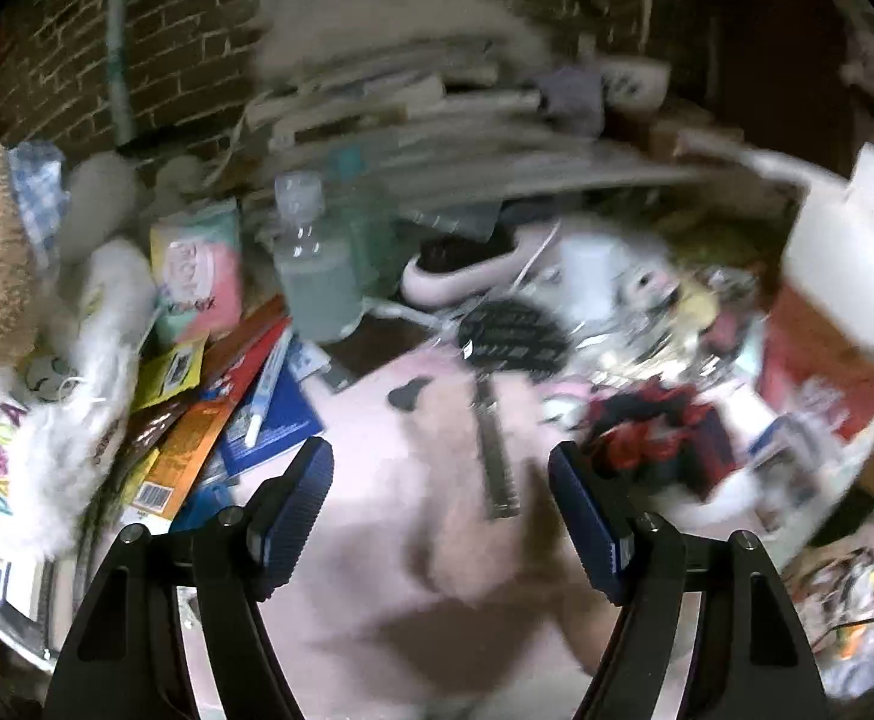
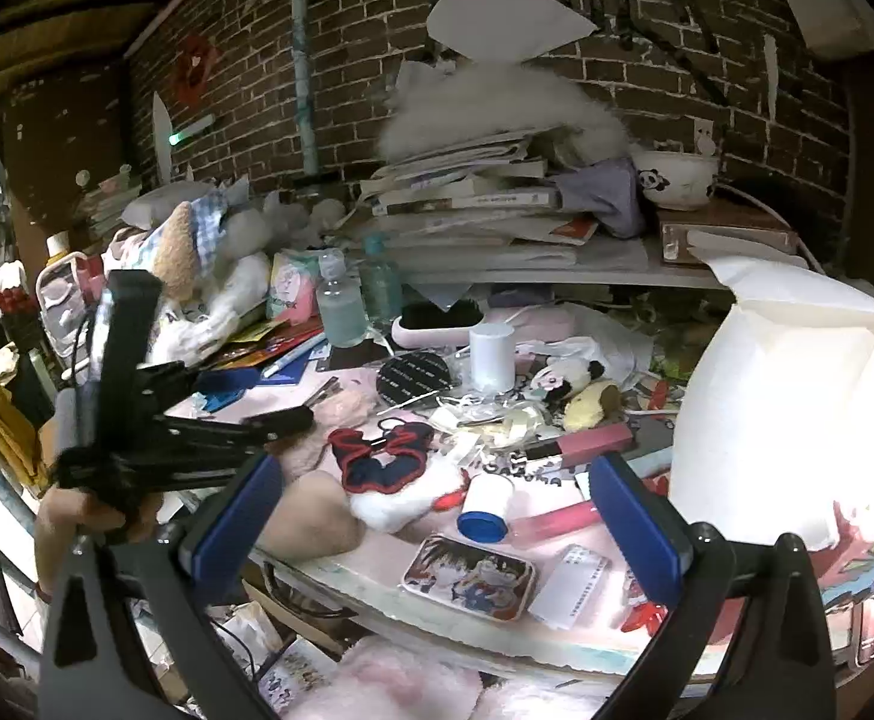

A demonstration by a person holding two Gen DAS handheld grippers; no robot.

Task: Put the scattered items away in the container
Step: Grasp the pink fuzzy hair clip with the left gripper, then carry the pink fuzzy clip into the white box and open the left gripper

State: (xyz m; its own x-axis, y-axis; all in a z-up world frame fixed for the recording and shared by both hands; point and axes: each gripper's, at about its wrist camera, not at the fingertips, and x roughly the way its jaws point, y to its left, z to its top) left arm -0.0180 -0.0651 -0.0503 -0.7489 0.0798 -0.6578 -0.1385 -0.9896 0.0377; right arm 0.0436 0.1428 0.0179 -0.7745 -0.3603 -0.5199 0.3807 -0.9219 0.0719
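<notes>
Both claws are spread and empty: the left claw (image 1: 440, 516) tilts down over the metal hair clip (image 1: 497, 450) at its twelve o'clock, seemingly to pinch it, while the right claw (image 2: 434, 525) waits beside the white container (image 2: 797, 414) at three o'clock on the cluttered worktop (image 2: 377, 591).

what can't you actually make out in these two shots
- White container, right wrist view: its inside is hidden by its own wall, and the frame edge cuts it off.
- Clutter around the scrunchie, left wrist view: smeared by motion blur.
- Print on the book spines, right wrist view: too small.
</notes>
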